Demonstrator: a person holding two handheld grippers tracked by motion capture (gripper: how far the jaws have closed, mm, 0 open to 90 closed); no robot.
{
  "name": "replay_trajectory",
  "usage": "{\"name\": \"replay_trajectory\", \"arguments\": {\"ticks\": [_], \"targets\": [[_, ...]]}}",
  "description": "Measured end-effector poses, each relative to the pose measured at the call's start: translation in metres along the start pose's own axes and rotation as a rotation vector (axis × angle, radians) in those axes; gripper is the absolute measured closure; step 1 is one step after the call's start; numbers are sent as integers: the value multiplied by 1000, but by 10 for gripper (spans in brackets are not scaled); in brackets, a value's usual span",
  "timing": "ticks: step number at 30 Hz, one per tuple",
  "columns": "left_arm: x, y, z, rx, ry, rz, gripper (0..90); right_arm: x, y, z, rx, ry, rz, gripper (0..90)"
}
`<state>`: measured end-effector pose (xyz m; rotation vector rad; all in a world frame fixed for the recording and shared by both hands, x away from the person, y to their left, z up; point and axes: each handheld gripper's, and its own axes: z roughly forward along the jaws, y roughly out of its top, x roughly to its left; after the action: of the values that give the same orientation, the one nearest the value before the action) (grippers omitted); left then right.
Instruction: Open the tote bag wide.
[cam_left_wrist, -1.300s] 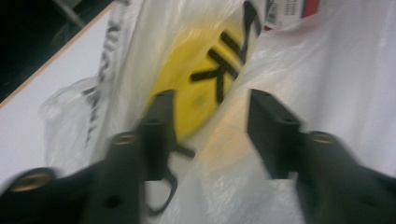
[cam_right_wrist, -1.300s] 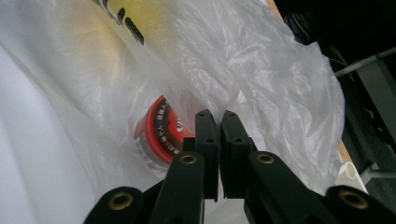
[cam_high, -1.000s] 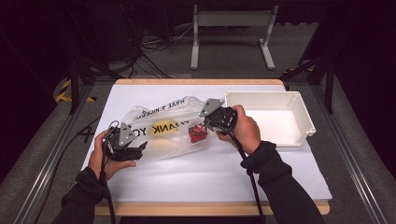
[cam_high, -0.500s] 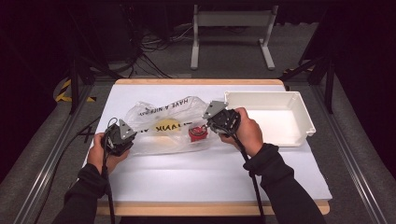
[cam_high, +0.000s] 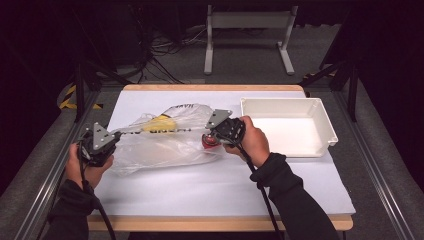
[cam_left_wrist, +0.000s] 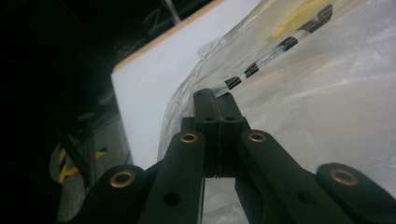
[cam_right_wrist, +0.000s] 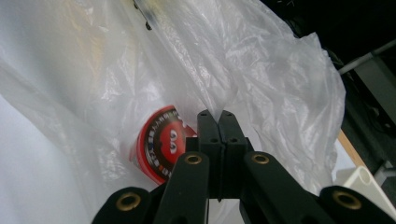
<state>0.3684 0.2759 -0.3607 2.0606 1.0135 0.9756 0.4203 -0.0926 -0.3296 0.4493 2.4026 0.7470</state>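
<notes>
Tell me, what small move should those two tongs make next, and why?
Probably lift the left tongs a little. Both tongs, the right tongs too, are shut on the plastic bag, and the red round container lies near the right end, so raising the far end might tip it out.

Red tub label blurred behind plastic bag, bag print unreadable

- The high view is evenly lit from above: the white table is bright, while the surroundings at the frame's edges sink into near black.
- Shadows there are soft and short.
- The plastic bag shows small glints in the right gripper view.
- In the left gripper view, the bag's upper right is washed out and blurred.
- The near black jaws are soft in both gripper views.
</notes>
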Motion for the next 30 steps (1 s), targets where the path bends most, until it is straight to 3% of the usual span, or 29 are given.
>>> {"name": "replay_trajectory", "arguments": {"ticks": [8,10,13,15,16,18,20,21,22,25,27,28,30], "targets": [[19,-5,-27,-54,27,-55,898,7,18,9,-26,15,-18,900],[20,-7,-30,-50,34,-59,898,8,23,12,-25,11,-23,900],[22,-8,-27,-61,6,-77,898,7,27,15,-21,-11,-26,900],[21,-7,-24,-64,7,-81,858,5,27,17,-10,-30,-14,900],[17,-4,-19,-71,-20,-86,821,2,25,16,7,-53,-11,900],[10,0,-15,-79,-33,-77,746,-5,21,13,17,-84,10,900],[6,3,-15,-93,-44,-67,663,-9,18,11,23,-84,30,900],[2,6,-16,-119,-58,-57,595,-18,11,8,49,-108,54,900],[-5,13,-20,-142,-79,-39,583,-21,8,7,58,-117,61,900],[-10,18,-25,-184,-117,-18,574,-26,3,4,72,-126,79,900],[-18,25,-34,-239,-165,2,576,-30,-2,3,84,-131,99,900],[-20,26,-37,-257,-199,16,658,-32,-5,3,88,-134,106,900],[-28,31,-41,-270,-253,71,688,-33,-7,3,95,-139,108,900]]}}
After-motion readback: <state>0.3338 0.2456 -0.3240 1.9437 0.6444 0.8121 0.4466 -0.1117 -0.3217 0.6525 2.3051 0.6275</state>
